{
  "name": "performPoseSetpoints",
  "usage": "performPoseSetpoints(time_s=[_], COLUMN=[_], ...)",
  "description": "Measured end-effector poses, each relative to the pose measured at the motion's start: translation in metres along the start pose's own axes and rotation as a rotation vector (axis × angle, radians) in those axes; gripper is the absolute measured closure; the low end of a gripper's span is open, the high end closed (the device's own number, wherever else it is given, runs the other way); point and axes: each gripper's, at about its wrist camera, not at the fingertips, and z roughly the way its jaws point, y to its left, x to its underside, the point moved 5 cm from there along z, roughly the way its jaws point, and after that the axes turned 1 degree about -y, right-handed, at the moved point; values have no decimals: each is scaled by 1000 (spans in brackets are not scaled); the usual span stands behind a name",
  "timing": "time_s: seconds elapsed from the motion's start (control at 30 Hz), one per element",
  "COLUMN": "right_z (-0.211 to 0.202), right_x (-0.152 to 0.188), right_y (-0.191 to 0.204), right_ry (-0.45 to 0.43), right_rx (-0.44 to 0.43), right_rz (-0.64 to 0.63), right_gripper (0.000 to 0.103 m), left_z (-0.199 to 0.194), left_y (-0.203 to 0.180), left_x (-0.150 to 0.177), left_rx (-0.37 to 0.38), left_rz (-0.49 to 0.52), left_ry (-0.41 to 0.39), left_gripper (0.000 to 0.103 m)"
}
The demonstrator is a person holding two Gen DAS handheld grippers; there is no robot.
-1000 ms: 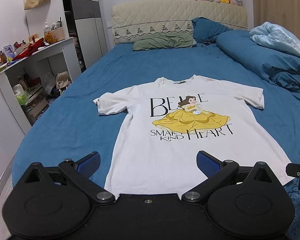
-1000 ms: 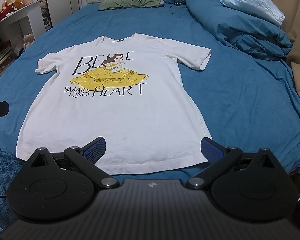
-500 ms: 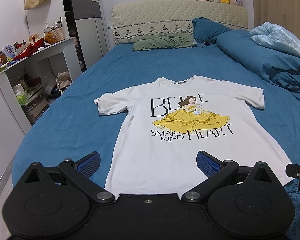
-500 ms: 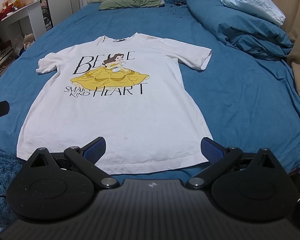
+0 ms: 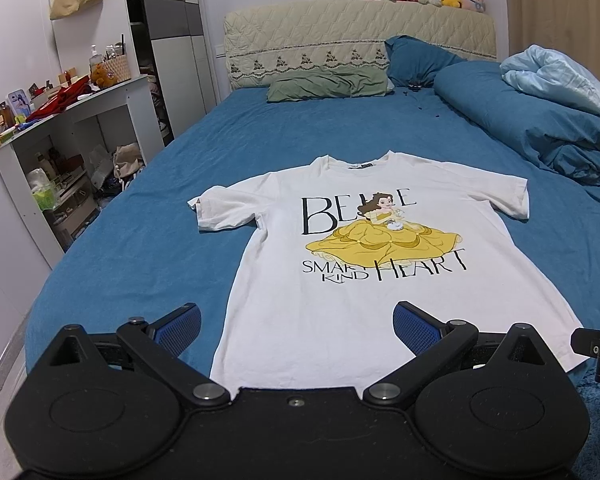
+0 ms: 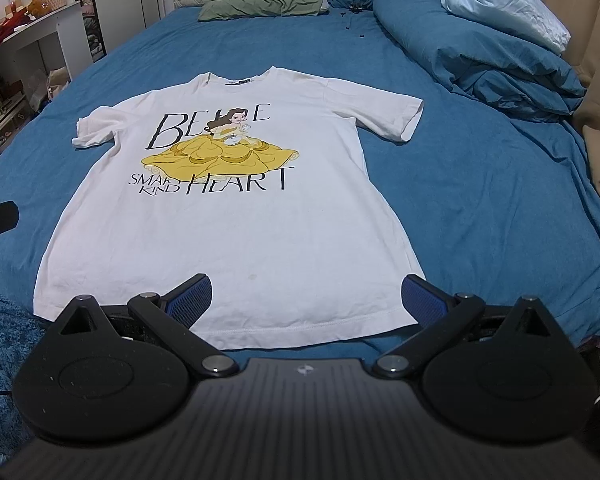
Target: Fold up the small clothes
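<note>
White T-shirt (image 5: 364, 280) lies flat on blue bed (image 5: 148, 240), duvet (image 6: 500, 52) beside; both grippers' jaws wide open, empty.

- Left gripper (image 5: 296, 322): matte black body, two round housings, silver pivot screws, blue ridged pads (image 5: 180, 326) on both fingers.
- Right gripper (image 6: 307, 298): same black build, ribbed grey top plate at 6 o'clock, blue pads (image 6: 422, 300).

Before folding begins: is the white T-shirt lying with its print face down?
No, the white T-shirt lies flat with its print facing up.
</note>
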Motion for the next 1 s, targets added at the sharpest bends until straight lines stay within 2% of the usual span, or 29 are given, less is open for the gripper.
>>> performPoseSetpoints(time_s=[0.4,0.6,0.73,0.83,1.0], right_z=[-8,-5,13,34,87], right_x=[-7,-30,-62,-92,-138], right_y=[-2,-11,-26,-44,-75], right_ry=[-32,-70,-105,-122,-131], right_rx=[-5,-15,2,7,29], right_rz=[5,34,56,85,150], right_gripper=[0,0,0,0,0], left_z=[-9,-3,19,49,119], left_y=[5,-1,-15,-31,-59], left_x=[-8,-46,-84,-113,-148], left_rx=[5,27,45,65,114], left_rz=[-25,-28,-10,5,-23], left_ry=[-24,-68,-107,-120,-69], left_gripper=[0,0,0,0,0])
